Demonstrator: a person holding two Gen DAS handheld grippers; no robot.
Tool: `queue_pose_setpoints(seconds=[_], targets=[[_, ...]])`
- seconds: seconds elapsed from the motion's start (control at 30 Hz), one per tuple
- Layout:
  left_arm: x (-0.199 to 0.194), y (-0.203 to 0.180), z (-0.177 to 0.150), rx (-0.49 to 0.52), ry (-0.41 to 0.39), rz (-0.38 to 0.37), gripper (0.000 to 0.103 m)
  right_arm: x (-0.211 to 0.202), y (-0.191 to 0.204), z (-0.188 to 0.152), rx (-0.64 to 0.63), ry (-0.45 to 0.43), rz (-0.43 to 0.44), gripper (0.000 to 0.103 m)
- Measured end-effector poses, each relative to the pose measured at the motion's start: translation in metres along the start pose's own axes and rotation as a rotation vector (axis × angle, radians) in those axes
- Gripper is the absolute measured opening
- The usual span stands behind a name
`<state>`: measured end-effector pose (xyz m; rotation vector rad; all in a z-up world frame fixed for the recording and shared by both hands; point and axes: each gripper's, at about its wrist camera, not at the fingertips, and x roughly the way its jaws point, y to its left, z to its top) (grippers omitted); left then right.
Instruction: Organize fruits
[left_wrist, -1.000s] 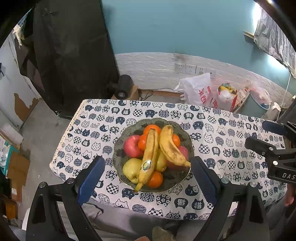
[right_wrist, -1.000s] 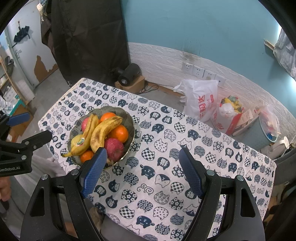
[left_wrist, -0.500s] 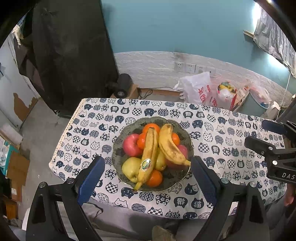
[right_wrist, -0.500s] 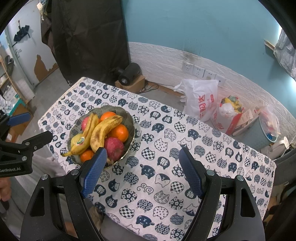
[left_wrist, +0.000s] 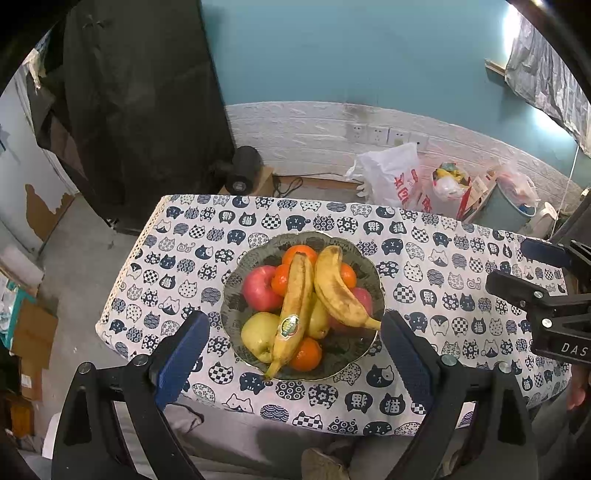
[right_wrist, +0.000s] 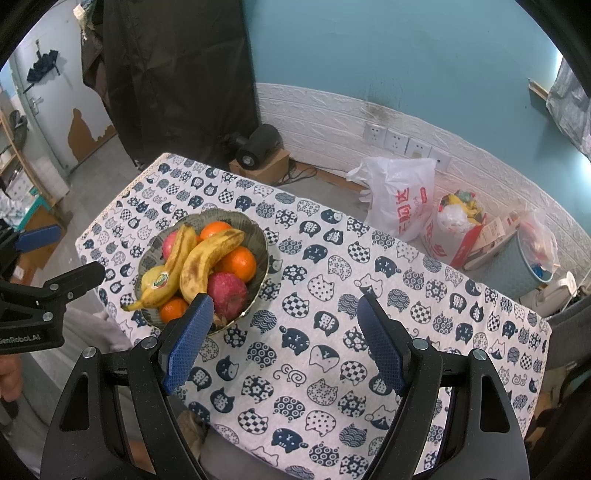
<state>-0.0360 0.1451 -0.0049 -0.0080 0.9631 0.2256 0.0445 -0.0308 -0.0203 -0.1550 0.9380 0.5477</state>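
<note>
A dark patterned bowl (left_wrist: 236, 277) (right_wrist: 260, 240) sits on the cat-print tablecloth (left_wrist: 424, 295) and holds fruit. Two bananas (left_wrist: 293, 310) (right_wrist: 207, 264) lie over red apples (left_wrist: 258, 288) (right_wrist: 227, 295), oranges (left_wrist: 306, 353) (right_wrist: 238, 264) and a yellow-green apple (left_wrist: 258, 334). My left gripper (left_wrist: 291, 347) hovers above the bowl's near side, open, nothing between its blue pads. My right gripper (right_wrist: 284, 336) hangs open over bare cloth just right of the bowl; it also shows at the right edge of the left wrist view (left_wrist: 528, 273).
The table's right half (right_wrist: 406, 314) bears only the cloth. Beyond the far edge, plastic bags (right_wrist: 402, 199), a bin (right_wrist: 528, 266) and a black speaker on a box (right_wrist: 258, 147) stand on the floor by a white-and-teal wall. A person's legs (left_wrist: 325, 458) are below the near edge.
</note>
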Motion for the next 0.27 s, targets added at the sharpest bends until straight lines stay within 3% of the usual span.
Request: queue_pose_setpoints(seconds=[0.27], targets=[[0.0004, -0.0010, -0.0006, 0.000, 0.005, 0.000, 0.095, -0.0001, -0.0004, -0.0003, -0.001, 0.002, 0.001, 0.079]])
